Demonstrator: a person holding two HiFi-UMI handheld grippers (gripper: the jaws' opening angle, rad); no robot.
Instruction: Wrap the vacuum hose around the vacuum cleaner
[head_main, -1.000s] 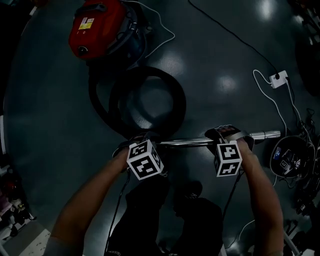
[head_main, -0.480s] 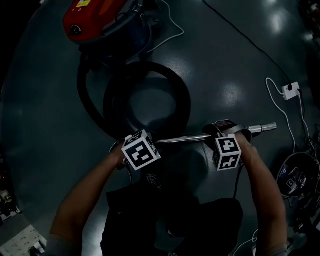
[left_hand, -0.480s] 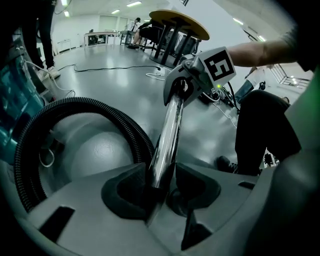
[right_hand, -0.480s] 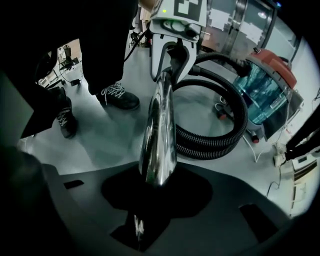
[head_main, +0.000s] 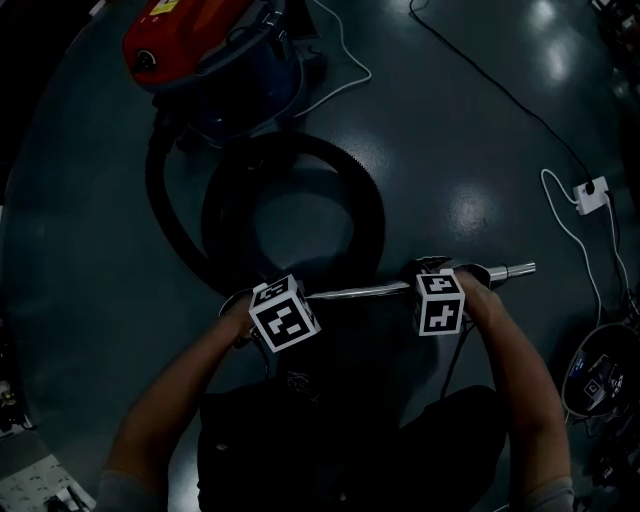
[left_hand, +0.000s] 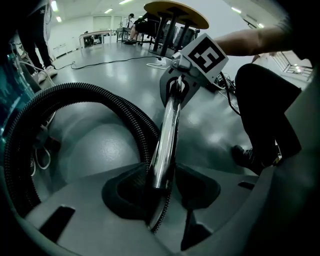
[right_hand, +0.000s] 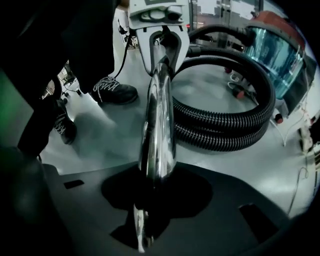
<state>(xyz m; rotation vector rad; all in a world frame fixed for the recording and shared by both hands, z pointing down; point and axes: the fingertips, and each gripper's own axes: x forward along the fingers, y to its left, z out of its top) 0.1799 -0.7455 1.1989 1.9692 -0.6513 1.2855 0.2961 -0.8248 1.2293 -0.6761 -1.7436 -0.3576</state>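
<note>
So nearest to the person, both grippers are hanging onto the vacuum's metal wand, which is lying roughly level, left to right, between them. The left gripper is clamping the wand's left end, right where it's joining the ribbed black hose. Its jaws have just been closing in, and in the left gripper view they're sitting narrow with the chrome tube pinched between them. The right gripper is doing the same further to the right, its jaws pressing on the tube with a short bit of the wand's tip poking out past it on the right. Just beyond the wand the hose is lying in a big loop on the glossy dark grey floor. It's curving off at the left up to the red-topped vacuum cleaner, which is sitting far left. Over on the right a white plug block is resting on the floor with a black cable running away from it. The room's looking big and bright, with a round table standing in the distance.
</note>
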